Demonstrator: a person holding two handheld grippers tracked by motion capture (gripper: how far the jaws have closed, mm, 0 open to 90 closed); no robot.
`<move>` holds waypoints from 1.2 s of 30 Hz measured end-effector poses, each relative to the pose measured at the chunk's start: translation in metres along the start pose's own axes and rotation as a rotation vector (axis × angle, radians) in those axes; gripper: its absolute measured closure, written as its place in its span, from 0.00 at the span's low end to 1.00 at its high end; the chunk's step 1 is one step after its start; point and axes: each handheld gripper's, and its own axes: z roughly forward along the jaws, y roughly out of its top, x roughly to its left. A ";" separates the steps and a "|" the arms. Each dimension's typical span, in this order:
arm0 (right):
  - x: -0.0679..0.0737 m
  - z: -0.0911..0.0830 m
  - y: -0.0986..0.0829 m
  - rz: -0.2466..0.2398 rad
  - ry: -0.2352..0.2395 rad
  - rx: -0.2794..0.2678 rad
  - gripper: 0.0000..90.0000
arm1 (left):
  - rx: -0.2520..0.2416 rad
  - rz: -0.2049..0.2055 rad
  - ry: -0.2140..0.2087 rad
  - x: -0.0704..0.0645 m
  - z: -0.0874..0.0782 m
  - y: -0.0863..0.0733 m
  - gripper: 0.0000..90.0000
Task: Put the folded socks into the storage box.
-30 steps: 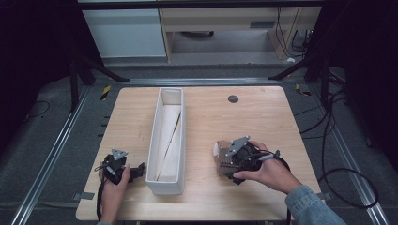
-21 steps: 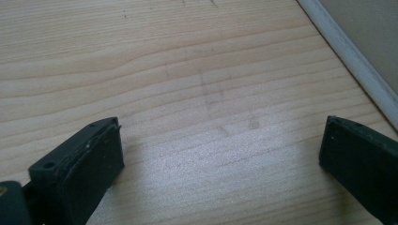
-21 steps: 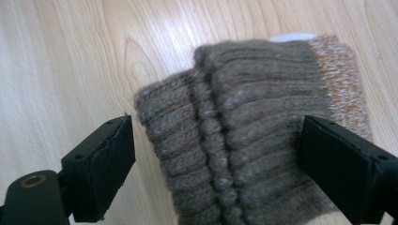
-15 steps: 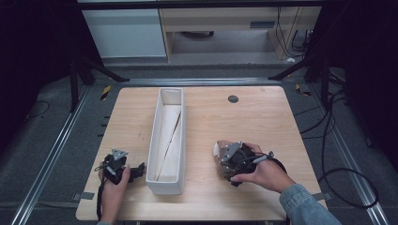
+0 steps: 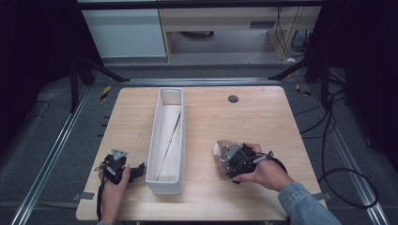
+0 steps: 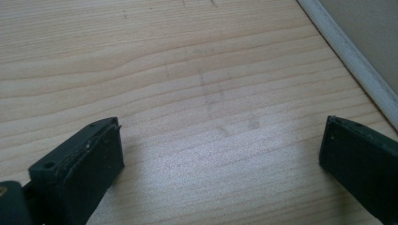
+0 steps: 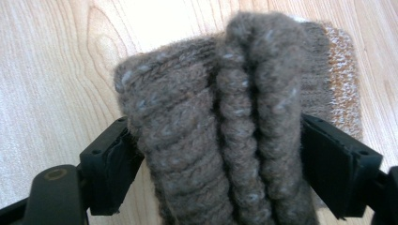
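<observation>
Brown ribbed knit sock (image 7: 234, 126) bunches thickly, squeezed between right claw (image 7: 225, 164).

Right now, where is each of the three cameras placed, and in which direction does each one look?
High view: fixed above the person's side, facing forward and down on the table; both forearms, left tool, right tool and the white bin show.
Left gripper view: rides the left tool, facing bare wood and the bin's wall; jaws wide apart.
Right gripper view: rides the right tool, facing the folded brown knit; jaws pressed on both its sides.
Shared: high and right views show the knit; high and left, the bin.
</observation>
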 end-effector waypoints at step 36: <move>-0.029 -0.070 0.035 0.110 -0.012 -0.090 0.56 | 0.000 0.000 0.000 0.000 0.000 0.000 0.00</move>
